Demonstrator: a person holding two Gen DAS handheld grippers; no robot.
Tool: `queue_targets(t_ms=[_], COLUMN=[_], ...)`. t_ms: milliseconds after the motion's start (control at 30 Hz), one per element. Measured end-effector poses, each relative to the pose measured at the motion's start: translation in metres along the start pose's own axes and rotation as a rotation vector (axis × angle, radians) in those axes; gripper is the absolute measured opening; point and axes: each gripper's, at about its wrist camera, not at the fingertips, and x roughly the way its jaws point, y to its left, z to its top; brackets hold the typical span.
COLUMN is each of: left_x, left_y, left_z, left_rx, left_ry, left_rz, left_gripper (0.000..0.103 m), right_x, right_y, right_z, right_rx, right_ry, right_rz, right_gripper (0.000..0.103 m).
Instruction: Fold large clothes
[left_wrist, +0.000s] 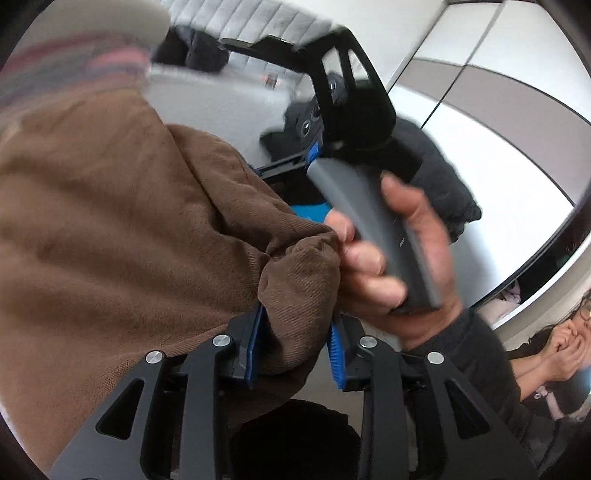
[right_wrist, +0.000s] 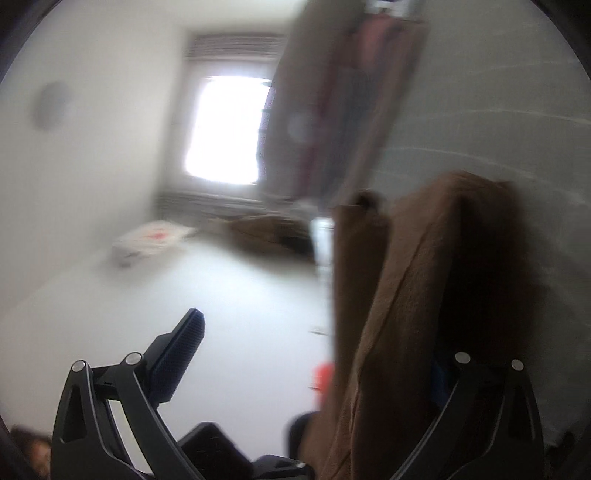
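A large brown garment (left_wrist: 110, 221) fills the left of the left wrist view. My left gripper (left_wrist: 295, 347) is shut on a bunched fold of it, cloth pressed between the blue pads (left_wrist: 336, 354). The other hand holds the right gripper's grey handle (left_wrist: 373, 229) just beyond. In the blurred right wrist view the brown garment (right_wrist: 417, 314) hangs over the right side. My right gripper (right_wrist: 317, 354) is open wide: its left finger (right_wrist: 181, 343) is bare, its right finger is hidden behind the cloth.
A dark garment (left_wrist: 436, 177) lies behind the hand, near a grey sofa (left_wrist: 236, 22). A seated person (left_wrist: 554, 350) is at the right edge. The right wrist view shows a bright window (right_wrist: 225, 129), a white surface (right_wrist: 221, 295) and a white box (right_wrist: 151, 236).
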Motion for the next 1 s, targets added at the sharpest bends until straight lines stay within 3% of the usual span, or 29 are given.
queue_targets(t_ms=[33, 100, 167, 233, 333, 500, 567, 633, 700, 733, 800, 833, 933, 1000], left_x=[0.015, 0.033, 0.037, 0.031, 0.015, -0.030, -0.049, -0.065, -0.072, -0.072, -0.067, -0.068, -0.061, -0.061], left_y=[0.008, 0.019, 0.019, 0.010, -0.004, 0.004, 0.015, 0.032, 0.050, 0.057, 0.064, 0.068, 0.061, 0.062], left_z=[-0.002, -0.007, -0.011, -0.012, -0.015, -0.025, -0.027, -0.028, -0.029, -0.030, -0.026, -0.028, -0.027, -0.030], left_rx=[-0.030, -0.063, -0.045, -0.017, 0.031, -0.007, -0.040, -0.084, -0.131, -0.155, -0.186, -0.182, -0.153, -0.146], left_ry=[0.043, 0.092, 0.096, 0.102, 0.097, 0.065, 0.026, -0.014, -0.035, -0.035, -0.038, -0.039, -0.033, -0.038], left_rz=[-0.004, 0.004, 0.012, -0.012, 0.000, -0.044, -0.036, -0.024, -0.017, -0.020, -0.035, -0.038, -0.022, -0.026], left_gripper=[0.028, 0.031, 0.036, 0.052, 0.060, 0.061, 0.061, 0.061, 0.061, 0.061, 0.061, 0.061, 0.062, 0.063], right_x=[-0.002, -0.013, -0.026, -0.030, -0.017, 0.006, 0.009, 0.014, 0.012, 0.011, 0.004, -0.002, -0.025, -0.019], right_y=[-0.013, -0.021, -0.022, -0.016, -0.009, -0.032, -0.026, 0.005, 0.029, 0.034, 0.022, 0.017, 0.028, 0.046], right_z=[0.001, 0.001, -0.003, -0.006, 0.012, 0.053, 0.061, 0.064, 0.063, 0.064, 0.073, 0.074, 0.058, 0.037], right_rx=[0.036, 0.039, 0.038, 0.021, 0.022, 0.062, 0.052, -0.074, -0.179, -0.196, -0.140, -0.119, -0.174, -0.233], right_ry=[-0.010, -0.044, -0.081, -0.095, -0.055, -0.015, -0.027, -0.043, -0.060, -0.066, -0.101, -0.125, -0.184, -0.114], right_rz=[-0.065, -0.117, -0.081, -0.094, -0.106, -0.111, -0.037, 0.065, 0.090, 0.057, -0.095, -0.122, -0.088, 0.005], right_gripper=[0.098, 0.098, 0.098, 0.098, 0.098, 0.098, 0.098, 0.098, 0.098, 0.098, 0.098, 0.098, 0.098, 0.098])
